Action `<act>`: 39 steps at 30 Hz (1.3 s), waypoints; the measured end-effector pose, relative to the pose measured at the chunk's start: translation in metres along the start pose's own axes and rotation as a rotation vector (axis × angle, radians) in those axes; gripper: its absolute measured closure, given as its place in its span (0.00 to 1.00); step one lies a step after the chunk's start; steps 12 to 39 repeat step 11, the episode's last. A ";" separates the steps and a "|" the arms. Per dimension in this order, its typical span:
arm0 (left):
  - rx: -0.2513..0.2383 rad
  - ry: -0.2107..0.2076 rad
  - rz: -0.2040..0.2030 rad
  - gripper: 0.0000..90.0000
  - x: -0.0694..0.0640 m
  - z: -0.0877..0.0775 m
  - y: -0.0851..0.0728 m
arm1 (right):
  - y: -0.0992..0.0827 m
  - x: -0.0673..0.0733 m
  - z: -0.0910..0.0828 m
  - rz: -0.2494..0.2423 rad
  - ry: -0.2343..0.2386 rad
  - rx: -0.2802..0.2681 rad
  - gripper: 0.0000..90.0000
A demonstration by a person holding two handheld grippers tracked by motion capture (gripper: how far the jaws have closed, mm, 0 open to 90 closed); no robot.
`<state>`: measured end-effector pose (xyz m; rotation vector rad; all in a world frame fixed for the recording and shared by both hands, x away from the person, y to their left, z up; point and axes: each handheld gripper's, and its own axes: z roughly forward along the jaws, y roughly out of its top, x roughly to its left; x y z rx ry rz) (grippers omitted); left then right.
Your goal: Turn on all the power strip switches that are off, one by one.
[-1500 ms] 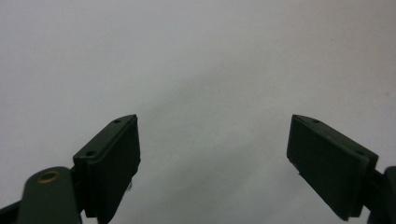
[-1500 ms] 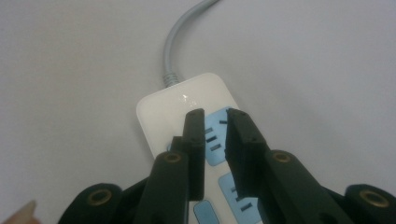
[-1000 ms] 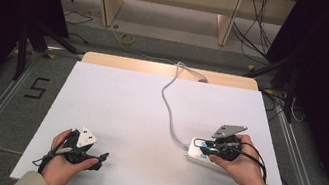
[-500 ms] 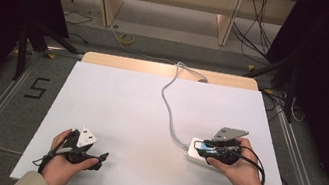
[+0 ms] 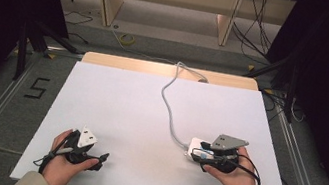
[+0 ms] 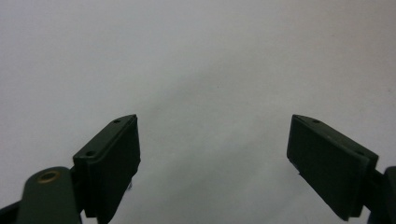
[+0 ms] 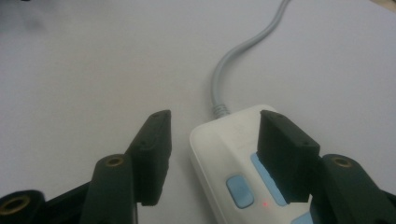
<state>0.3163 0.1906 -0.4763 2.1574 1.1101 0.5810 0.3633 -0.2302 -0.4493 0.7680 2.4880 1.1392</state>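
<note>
At the near right of the white table, a white power strip lies flat under the right hand-held gripper, its grey cable running from its far end in a loose curve to the table's back edge. In the right gripper view the strip sits between the two black jaws: one jaw stands over its top face beside the blue switch, the other is off its side above bare table. A small red light glows beside the switch. The jaws of the right hand-held gripper have just been opening and now stand wide, with the strip between them but not pressed.

The left hand-held gripper rests near the front left edge, well apart from the strip; its jaws stand wide over empty table, as seen in the left gripper view.

The step in hand appears to be a release after working the switch. To do it well, the right gripper should lift straight up and clear of the casing before moving sideways, so that neither jaw drags the strip or catches the cable.

The strip's long axis runs roughly from the right hand toward the cable outlet, which points away and slightly left across the table. Its full length is partly hidden by the gripper.
</note>
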 end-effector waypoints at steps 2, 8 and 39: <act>0.003 -0.001 -0.001 0.19 0.000 0.000 0.000 | 0.000 0.002 0.000 -0.001 0.005 -0.009 0.50; 0.010 -0.006 -0.003 0.19 0.000 0.002 -0.001 | -0.003 0.006 0.004 -0.001 0.010 -0.012 0.49; 0.013 -0.010 -0.010 0.19 0.001 0.004 -0.001 | -0.003 0.007 0.004 -0.004 0.010 -0.015 0.49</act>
